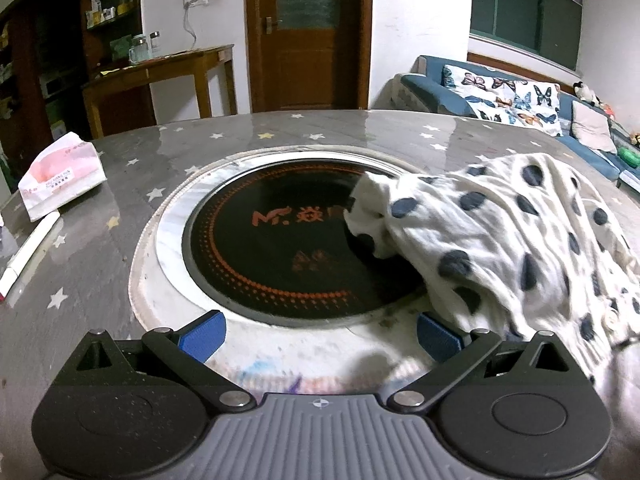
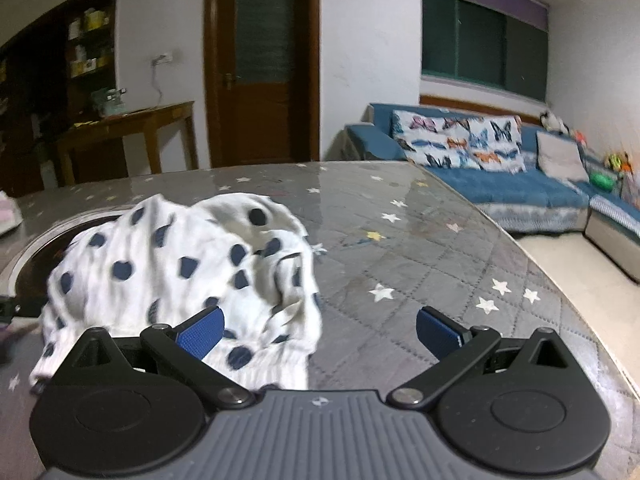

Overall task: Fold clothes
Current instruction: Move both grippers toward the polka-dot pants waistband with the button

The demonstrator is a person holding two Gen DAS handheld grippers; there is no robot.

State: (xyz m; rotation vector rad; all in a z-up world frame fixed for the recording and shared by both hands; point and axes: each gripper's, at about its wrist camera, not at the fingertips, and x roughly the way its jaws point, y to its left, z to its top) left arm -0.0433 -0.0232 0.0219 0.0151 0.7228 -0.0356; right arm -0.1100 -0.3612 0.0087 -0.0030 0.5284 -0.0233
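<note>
A grey star-printed worktop (image 1: 120, 184) is seen, with a round black hob (image 1: 280, 240) set into its middle. A crumpled white garment with dark spots (image 2: 180, 272) is heaped at the hob's right rim, partly covering it. A tissue pack (image 1: 60, 176) lies near the left edge. The left tongs (image 1: 320, 336) and right tongs (image 2: 320, 334) are held spread wide, nothing gripped.

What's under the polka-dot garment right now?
The polka-dot garment lies crumpled partly over the round black cooktop and partly on the star-patterned table cover. Anything else beneath it is hidden by the cloth.
</note>
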